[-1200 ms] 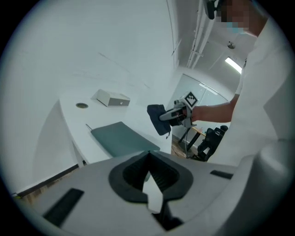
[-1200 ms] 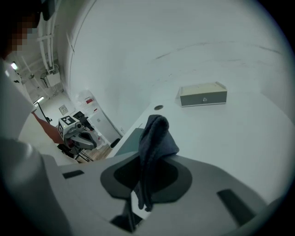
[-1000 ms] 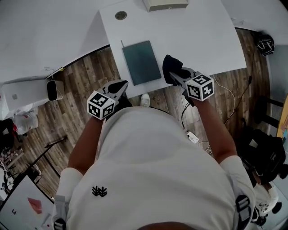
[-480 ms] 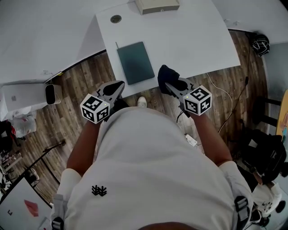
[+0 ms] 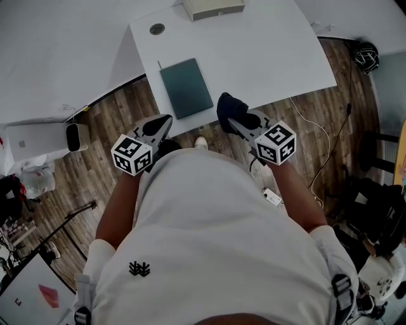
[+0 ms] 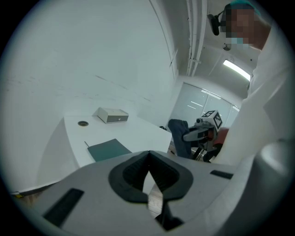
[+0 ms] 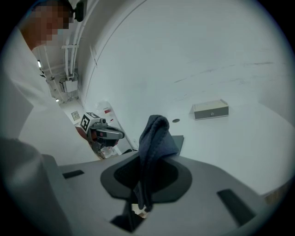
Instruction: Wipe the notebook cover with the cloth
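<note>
A dark teal notebook [image 5: 186,87] lies flat near the front edge of the white table [image 5: 254,51]; it also shows in the left gripper view [image 6: 109,149]. My right gripper [image 5: 232,119] is shut on a dark blue cloth [image 5: 229,108], held just off the table's front edge, right of the notebook. The cloth [image 7: 155,140] stands up between the jaws in the right gripper view. My left gripper [image 5: 162,126] is shut with nothing in it, below the table edge, in front of the notebook.
A small beige box [image 5: 213,7] sits at the table's far edge, and a round cable port [image 5: 157,28] is at its left. White devices [image 5: 38,139] stand on the wooden floor at left. Cables [image 5: 304,120] trail on the floor at right.
Both grippers have shifted slightly left and back in the head view as the head moved. The cloth stays held in the right gripper. The notebook has not moved.
</note>
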Tool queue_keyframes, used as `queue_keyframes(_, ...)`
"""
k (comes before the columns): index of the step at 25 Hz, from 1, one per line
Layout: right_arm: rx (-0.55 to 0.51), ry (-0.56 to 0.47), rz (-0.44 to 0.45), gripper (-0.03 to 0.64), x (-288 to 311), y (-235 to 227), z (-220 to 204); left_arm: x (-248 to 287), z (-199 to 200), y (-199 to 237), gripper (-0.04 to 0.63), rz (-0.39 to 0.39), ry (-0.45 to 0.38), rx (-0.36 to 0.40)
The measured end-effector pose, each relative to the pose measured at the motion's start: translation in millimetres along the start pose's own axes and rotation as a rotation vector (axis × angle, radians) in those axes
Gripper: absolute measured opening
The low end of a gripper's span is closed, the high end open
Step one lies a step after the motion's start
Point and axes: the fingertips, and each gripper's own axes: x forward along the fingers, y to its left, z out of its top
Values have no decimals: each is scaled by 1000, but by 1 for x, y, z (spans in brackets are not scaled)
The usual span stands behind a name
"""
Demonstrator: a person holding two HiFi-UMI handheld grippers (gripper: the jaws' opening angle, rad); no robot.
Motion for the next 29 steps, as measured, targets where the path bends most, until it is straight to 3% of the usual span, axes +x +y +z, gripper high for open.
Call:
queue_keyframes(11, -1, -56, 33, 46, -23, 17, 6, -2, -5, -22, 6, -5, 63, 15)
queue_keyframes(21, 23, -41, 26, 46, -27, 8, -4, -10, -10, -34, 6, -16, 145, 34)
queue_keyframes(29, 27, -16, 37, 44, -16, 39, -10, -29, -7, -50, 6, -102, 104, 50)
